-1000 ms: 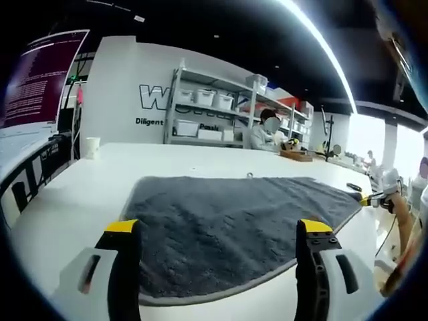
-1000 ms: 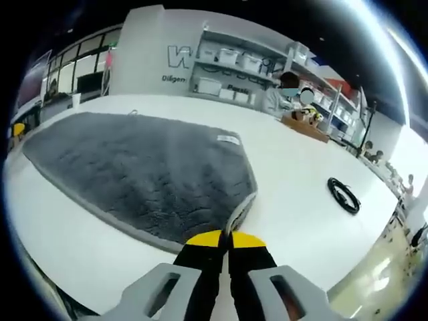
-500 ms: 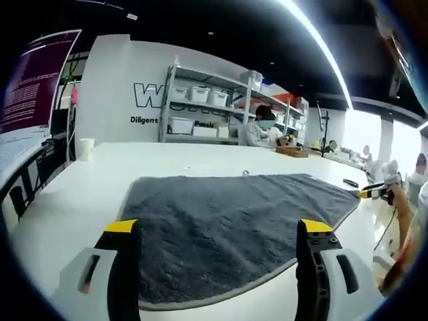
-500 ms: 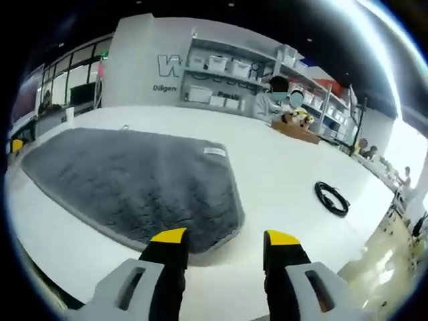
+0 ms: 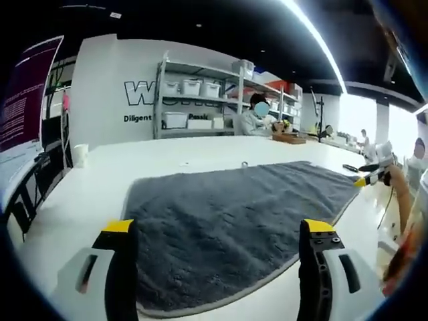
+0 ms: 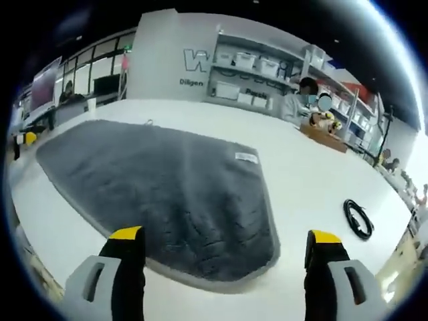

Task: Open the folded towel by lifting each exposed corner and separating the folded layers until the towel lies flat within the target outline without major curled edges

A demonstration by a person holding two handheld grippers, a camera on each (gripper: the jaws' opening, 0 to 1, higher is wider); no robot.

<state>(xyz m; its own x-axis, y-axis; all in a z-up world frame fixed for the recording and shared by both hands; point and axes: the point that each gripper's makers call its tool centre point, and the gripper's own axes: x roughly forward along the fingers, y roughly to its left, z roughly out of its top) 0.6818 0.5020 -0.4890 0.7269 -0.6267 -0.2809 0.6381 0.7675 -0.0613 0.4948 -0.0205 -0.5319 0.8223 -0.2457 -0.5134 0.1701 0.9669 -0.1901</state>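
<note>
Spread flat across the white table [image 6: 314,174], grey towel [image 6: 167,187] looking fully opened, left gripper [image 5: 217,231] and right gripper [image 6: 227,241] both wide and empty at its near edges, coiled black cable [image 6: 359,219] well apart; likely next: smoothing any curl.

Both views are looking low and close across the counter [image 5: 80,194] from neighbouring edges, sharing the grey towel [image 5: 227,221] and shelving [image 6: 251,83].
</note>
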